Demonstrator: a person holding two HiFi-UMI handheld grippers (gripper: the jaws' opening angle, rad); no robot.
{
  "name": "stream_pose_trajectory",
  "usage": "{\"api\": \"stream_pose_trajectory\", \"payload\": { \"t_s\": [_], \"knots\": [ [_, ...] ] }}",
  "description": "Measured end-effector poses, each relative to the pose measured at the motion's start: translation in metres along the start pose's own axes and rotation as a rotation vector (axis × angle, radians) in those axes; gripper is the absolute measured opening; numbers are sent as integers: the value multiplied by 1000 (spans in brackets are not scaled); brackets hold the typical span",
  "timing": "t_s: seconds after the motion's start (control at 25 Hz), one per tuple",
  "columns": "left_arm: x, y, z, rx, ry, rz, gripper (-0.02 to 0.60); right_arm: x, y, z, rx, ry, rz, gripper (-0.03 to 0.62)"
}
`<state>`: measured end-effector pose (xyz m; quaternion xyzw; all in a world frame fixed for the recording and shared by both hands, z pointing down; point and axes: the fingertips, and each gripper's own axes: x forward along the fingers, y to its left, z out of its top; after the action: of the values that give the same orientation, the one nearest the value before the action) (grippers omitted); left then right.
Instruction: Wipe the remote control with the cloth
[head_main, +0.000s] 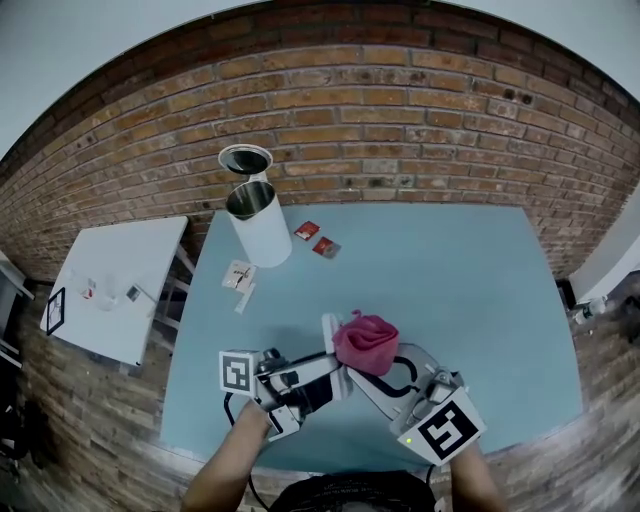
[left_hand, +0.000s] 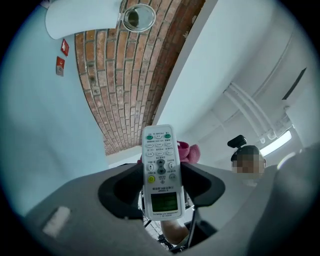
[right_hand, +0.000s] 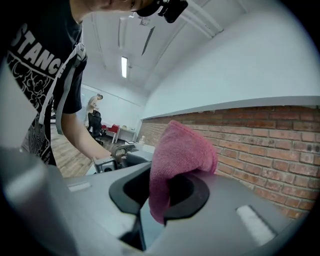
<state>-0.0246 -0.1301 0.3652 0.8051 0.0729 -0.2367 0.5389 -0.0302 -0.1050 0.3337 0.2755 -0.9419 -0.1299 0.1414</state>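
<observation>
While the pink cloth (head_main: 366, 342) lies over most of the remote control (head_main: 328, 328) in the head view, only a thin white end of the remote sticks out. Both are above the table's (head_main: 470, 290) near edge, about halfway along it. The left gripper (left_hand: 161, 182) pinches the remote by its sides, with the buttons showing. The right gripper (right_hand: 160, 192) squeezes the cloth, which hides its jaw tips. A white can (head_main: 258, 222) and red packets (head_main: 307, 230) sit well apart from them, toward the far left corner.
</observation>
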Motion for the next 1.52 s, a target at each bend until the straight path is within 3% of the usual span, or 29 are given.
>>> {"api": "stream_pose_trajectory", "payload": {
  "t_s": [0.52,0.96,1.2,1.52],
  "knots": [
    [-8,13,42,-23,-214,43,238,-5,8,-7,86,-34,-7,63],
    [-26,39,72,-18,-394,275,237,-1,25,-20,147,-28,12,63],
    [-15,39,65,100,-298,407,237,3,30,-20,155,-43,11,63],
    [-17,49,42,131,-190,502,238,1,24,-14,165,-72,-7,63]
  ]
}}
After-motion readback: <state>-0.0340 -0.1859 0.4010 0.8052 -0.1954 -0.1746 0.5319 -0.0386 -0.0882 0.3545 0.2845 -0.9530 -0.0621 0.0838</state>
